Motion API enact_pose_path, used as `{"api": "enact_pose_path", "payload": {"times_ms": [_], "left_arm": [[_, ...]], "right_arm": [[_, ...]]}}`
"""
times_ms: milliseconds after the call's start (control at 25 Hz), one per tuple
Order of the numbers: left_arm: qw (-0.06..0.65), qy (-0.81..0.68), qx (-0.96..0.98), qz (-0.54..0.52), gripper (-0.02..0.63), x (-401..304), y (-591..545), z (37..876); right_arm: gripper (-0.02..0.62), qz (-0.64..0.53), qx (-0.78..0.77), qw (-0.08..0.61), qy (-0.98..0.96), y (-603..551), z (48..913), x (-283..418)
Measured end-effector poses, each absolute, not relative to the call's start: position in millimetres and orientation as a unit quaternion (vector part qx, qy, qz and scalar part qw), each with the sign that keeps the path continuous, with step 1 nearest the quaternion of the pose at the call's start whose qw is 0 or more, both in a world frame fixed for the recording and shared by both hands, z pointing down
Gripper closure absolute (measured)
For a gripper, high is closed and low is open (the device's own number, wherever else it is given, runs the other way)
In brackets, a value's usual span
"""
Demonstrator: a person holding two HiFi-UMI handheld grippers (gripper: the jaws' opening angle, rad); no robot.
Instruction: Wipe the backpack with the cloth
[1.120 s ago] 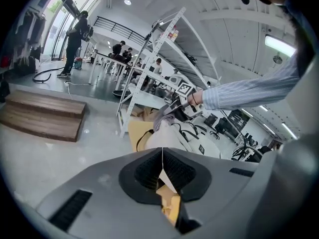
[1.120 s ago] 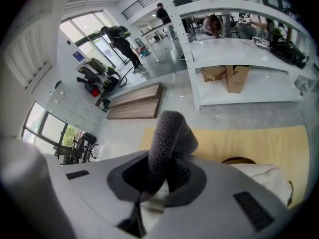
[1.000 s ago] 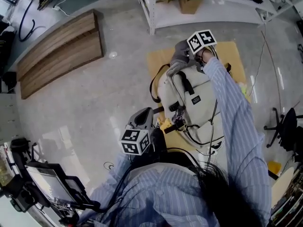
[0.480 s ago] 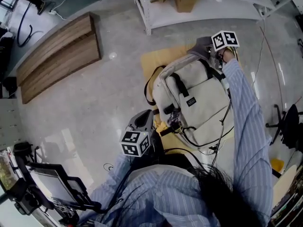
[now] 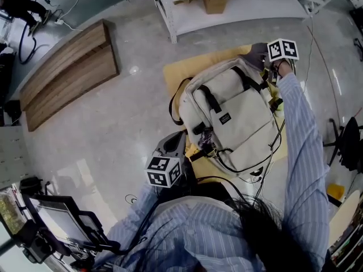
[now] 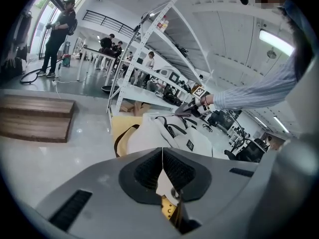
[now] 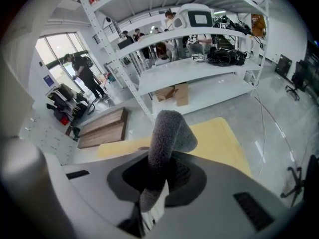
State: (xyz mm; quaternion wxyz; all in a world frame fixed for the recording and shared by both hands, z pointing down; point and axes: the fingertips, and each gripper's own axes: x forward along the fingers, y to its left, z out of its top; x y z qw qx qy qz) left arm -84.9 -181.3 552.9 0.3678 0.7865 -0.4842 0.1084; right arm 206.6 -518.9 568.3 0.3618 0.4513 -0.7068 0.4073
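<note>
My R gripper [image 7: 162, 176] is clamped on the grey cloth [image 7: 168, 131]. The jaws pinch its lower part & the rest sticks up past the tips, folded over in a rounded loop. Ahead of those jaws & lower down lies the yellow mat [image 7: 219, 138]. Further out is the white shelf rack [image 7: 199, 78] w/ a cardboard box [image 7: 174, 93] on its bottom level. Off to the L of the R jaws, wood boards [image 7: 102, 128] lie on the floor.

In the head view the cloth sits at the top end of the cream backpack [image 5: 235, 115], right at my R gripper's tips. It looks to be touching the fabric, but I can't tell for sure. The backpack lies on the mat w/ its black straps [image 5: 211, 98] on the upper face, top end toward the R gripper & bottom end toward the L one. My striped sleeve [image 5: 300, 146] runs along the side nearest the R gripper.

My L gripper [image 6: 162, 158] has its jaws together, the pads meeting in a thin line w/ nothing b/w them. The backpack is just ahead of the L tips, bottom end nearest. Whether the tips touch it, I can't tell. A tangle of black cords [image 5: 227, 163] lies at that end, close to the L gripper. Past the backpack, straight ahead of the L jaws, the R gripper shows at the far end w/ its marker cube [image 6: 199, 90].
</note>
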Motion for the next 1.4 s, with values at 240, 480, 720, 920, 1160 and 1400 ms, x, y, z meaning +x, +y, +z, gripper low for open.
{"api": "enact_pose_path", "payload": {"times_ms": [240,480,720,920,1160,1400], "left_arm": [[0.36,-0.476,0.796,0.105,0.6,-83,-183,549],[0.351,-0.471,0.804,0.095,0.6,-81,-174,539],[0.344,-0.471,0.808,0.088,0.6,-87,-164,532],[0.341,-0.479,0.805,0.082,0.6,-96,-163,530],[0.349,-0.479,0.802,0.079,0.6,-99,-162,530],[0.347,-0.473,0.805,0.086,0.6,-84,-169,541]], "right_arm": [[0.543,0.381,0.376,0.269,-0.8,-508,504,132],[0.543,0.343,0.252,0.253,-0.869,-437,451,32],[0.543,0.356,0.136,0.271,-0.884,-343,458,-45],[0.543,0.367,0.109,0.321,-0.866,-305,503,-59],[0.543,0.346,0.164,0.366,-0.848,-326,537,-19],[0.543,0.384,0.239,0.33,-0.829,-367,553,43]]}}
